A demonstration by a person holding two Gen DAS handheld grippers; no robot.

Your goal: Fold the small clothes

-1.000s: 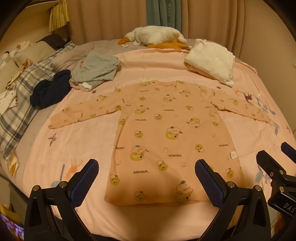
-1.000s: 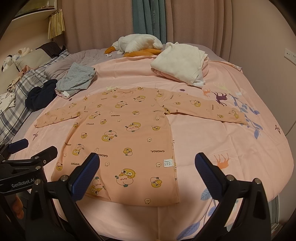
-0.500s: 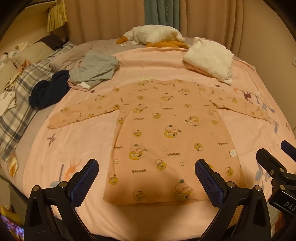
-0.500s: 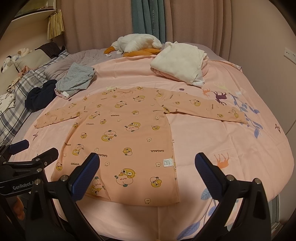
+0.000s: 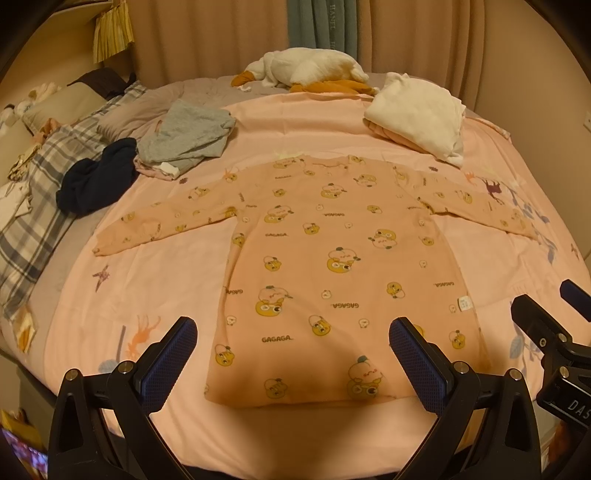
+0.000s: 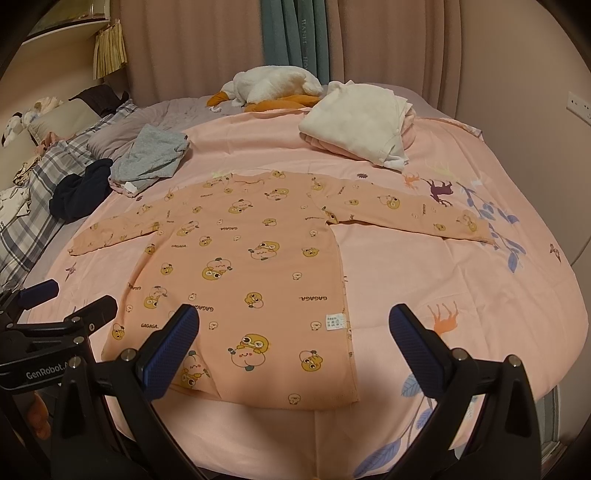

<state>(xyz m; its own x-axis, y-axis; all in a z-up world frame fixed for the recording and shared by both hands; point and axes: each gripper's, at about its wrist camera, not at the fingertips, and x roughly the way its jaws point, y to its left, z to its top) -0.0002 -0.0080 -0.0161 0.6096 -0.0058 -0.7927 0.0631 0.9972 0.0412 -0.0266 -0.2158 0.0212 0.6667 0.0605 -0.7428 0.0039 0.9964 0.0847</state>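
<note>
A peach shirt (image 5: pixel 332 266) lies flat on the pink bedspread (image 5: pixel 155 280) of the bed, sleeves spread out to both sides and hem toward the cameras. Its print repeats "GAGAGA." among small cartoon faces, and a white tag (image 6: pixel 334 320) sits at its side seam; the tag's writing is too small to read. The left tongs (image 5: pixel 293 354) hang open above the hem, holding nothing. The right tongs (image 6: pixel 294 345) are open too, over the shirt's lower right corner. "GenRobot.A" reads on the left tongs' body in the right view. A teal curtain (image 6: pixel 295 33) bears "HANEL".
</note>
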